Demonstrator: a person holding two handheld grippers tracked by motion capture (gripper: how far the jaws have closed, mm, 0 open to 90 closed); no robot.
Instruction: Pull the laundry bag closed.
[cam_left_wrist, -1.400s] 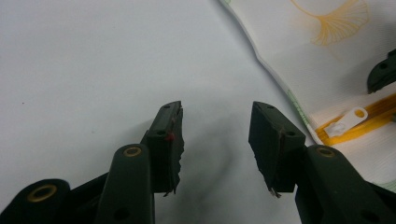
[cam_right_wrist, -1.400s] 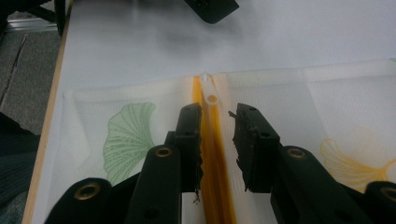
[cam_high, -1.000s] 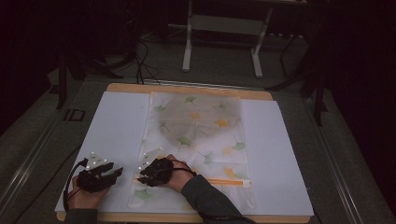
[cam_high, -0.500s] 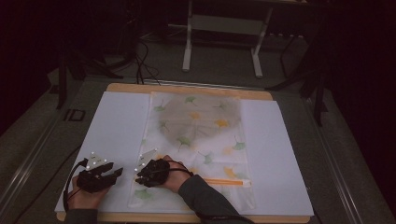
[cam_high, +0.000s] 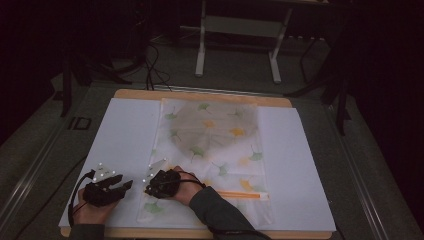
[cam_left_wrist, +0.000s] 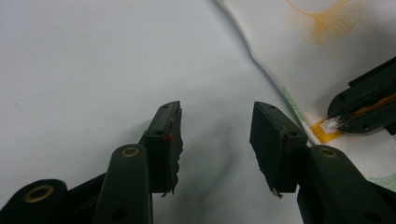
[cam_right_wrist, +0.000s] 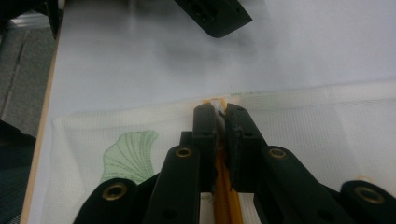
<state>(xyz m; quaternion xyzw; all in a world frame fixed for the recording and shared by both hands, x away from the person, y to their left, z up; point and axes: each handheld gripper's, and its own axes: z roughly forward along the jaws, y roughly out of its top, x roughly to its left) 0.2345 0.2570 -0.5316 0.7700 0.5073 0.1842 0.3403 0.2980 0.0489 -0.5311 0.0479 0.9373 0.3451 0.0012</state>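
A white mesh bag (cam_high: 215, 140) printed with green and yellow leaves lies flat on the white table cover (cam_high: 125, 130). An orange zipper (cam_high: 240, 194) runs along its near part. My right gripper (cam_high: 148, 189) is at the bag's left edge, shut on the white zipper pull (cam_right_wrist: 216, 103) at the end of the orange zipper (cam_right_wrist: 223, 191). My left gripper (cam_high: 127, 185) rests just left of the bag on the bare cover, open with nothing between its jaws (cam_left_wrist: 217, 109). The left gripper view has the right gripper (cam_left_wrist: 364, 109) on the zipper pull (cam_left_wrist: 329, 125).
A grey rounded piece of cloth shows through the far half of the bag (cam_high: 210, 122). The wooden table edge (cam_high: 200, 233) runs close under both hands. Beyond the table stand a metal frame (cam_high: 240, 30) and dark floor with cables.
My right gripper has slid a little to the left along the zipper line, toward the bag's left edge. The left gripper has stayed in place.
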